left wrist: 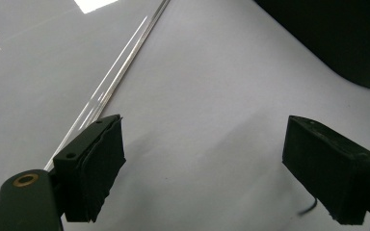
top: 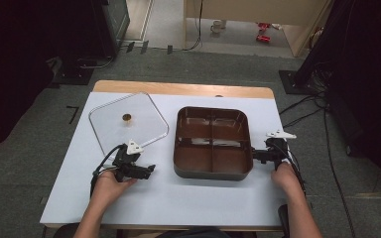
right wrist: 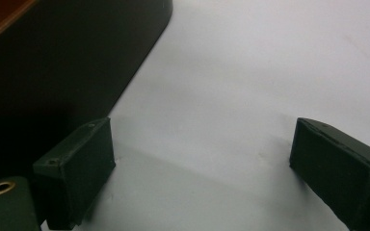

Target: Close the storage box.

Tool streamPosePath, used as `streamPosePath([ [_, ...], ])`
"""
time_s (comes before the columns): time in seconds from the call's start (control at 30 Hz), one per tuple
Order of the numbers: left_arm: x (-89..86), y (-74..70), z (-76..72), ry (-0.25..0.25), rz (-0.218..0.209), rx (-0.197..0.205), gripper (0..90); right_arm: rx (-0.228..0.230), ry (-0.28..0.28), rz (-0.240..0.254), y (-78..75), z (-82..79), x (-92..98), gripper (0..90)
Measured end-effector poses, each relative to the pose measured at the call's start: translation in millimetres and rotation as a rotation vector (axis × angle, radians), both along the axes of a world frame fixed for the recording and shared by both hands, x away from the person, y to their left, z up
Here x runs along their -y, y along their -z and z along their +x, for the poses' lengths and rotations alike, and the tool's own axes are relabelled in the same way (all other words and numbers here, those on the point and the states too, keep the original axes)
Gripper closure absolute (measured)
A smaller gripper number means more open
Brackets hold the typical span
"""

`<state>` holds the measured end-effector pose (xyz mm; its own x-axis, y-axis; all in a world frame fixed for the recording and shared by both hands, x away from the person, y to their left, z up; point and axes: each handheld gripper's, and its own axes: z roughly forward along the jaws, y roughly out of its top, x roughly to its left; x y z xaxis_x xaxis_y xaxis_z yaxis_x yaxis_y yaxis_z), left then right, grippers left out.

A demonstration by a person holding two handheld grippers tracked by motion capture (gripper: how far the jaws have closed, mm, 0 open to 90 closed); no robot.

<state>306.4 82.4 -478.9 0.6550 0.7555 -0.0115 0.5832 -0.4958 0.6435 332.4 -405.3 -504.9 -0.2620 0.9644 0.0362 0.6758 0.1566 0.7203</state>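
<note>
White sheeting covers the bench (top: 178,198), which stands on grey carpet. Nearest, the left gripper (top: 138,172) rests on the sheet, jaws wide apart with nothing between them, just beside the near edge of the clear lid (top: 128,123). The right gripper (top: 259,154) sits close by the right wall of the brown tray (top: 212,141), jaws likewise spread over bare sheet. Mid-bench, the tray has four compartments; the lid lies flat to its left, a small brass knob (top: 127,117) at its centre.
</note>
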Motion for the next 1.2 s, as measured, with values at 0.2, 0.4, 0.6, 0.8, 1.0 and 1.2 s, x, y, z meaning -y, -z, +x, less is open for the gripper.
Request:
streamPosePath([
  [0.2,-1.5,-11.8,7.6,0.023,-0.037,0.043,22.4,0.001,0.0,0.001,0.0,-0.1,0.0,7.8],
  [0.4,0.0,-22.0,18.5,0.027,-0.064,0.048,32.1,0.001,-0.001,0.0,0.0,-0.1,0.2,7.8],
  [0.6,-0.9,-33.2,18.4,0.0,-0.043,0.15,41.2,0.0,-0.001,0.0,0.0,-0.1,0.2,7.8],
  [0.8,-9.4,-41.0,33.8,-0.012,-0.054,0.123,45.1,-0.001,0.0,0.0,-0.1,0.0,0.1,7.8],
  [1.0,-13.9,-49.7,56.8,-0.012,-0.082,0.077,44.6,0.001,-0.002,-0.001,0.0,-0.1,0.2,7.9],
  [1.2,-18.6,-55.1,83.5,-0.032,-0.117,0.028,47.3,0.001,-0.001,-0.001,0.0,-0.1,0.2,7.8],
])
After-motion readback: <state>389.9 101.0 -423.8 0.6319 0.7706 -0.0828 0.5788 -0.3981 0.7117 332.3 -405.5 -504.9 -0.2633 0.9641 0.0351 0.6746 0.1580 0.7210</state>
